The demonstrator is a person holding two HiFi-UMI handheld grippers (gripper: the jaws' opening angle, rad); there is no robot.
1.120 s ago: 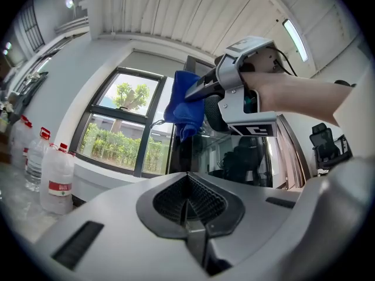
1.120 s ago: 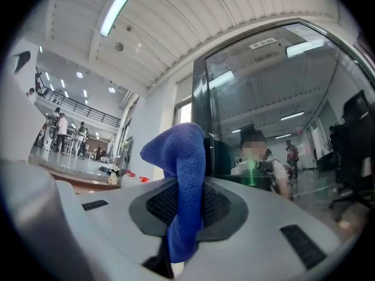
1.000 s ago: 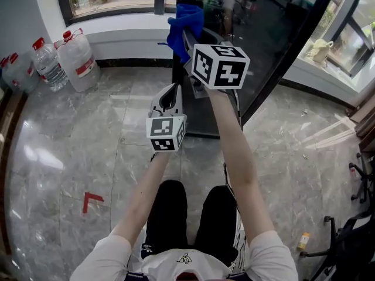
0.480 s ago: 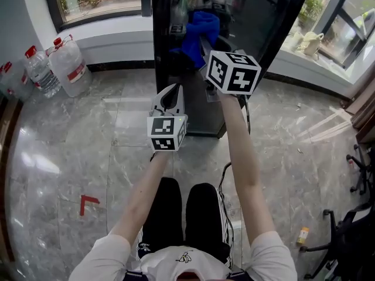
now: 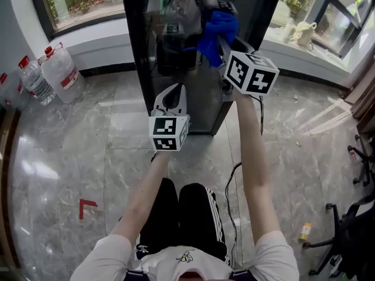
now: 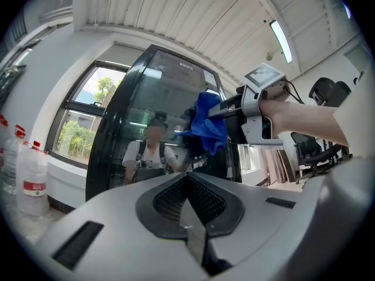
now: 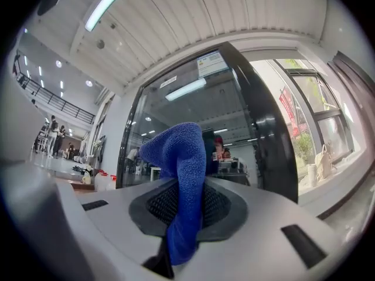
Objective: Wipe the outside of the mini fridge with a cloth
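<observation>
The mini fridge (image 5: pixel 176 51) is a tall black cabinet with a reflective glass door, standing on the floor ahead of me. My right gripper (image 5: pixel 225 38) is raised in front of the door's upper right part and shut on a blue cloth (image 5: pixel 215 29). Whether the cloth touches the glass I cannot tell. In the right gripper view the cloth (image 7: pixel 183 168) hangs out between the closed jaws, with the fridge (image 7: pixel 246 122) just beyond. My left gripper (image 5: pixel 170 96) is held lower, in front of the fridge's base. Its jaws are shut with nothing in them (image 6: pixel 188 183). From there I see the cloth (image 6: pixel 208 124) and the fridge door (image 6: pixel 146 122).
Large water bottles (image 5: pixel 57 69) stand by the window wall at the left. A cable (image 5: pixel 232 180) runs over the marble floor from the fridge's right side. A red tape mark (image 5: pixel 85 206) lies at the left. An office chair (image 5: pixel 351 239) and a small yellow bottle (image 5: pixel 304 232) are at the right.
The right gripper with the cloth has moved to the right and now sits in front of the glass door. My view has come round to face the fridge. The left gripper has hardly moved.
</observation>
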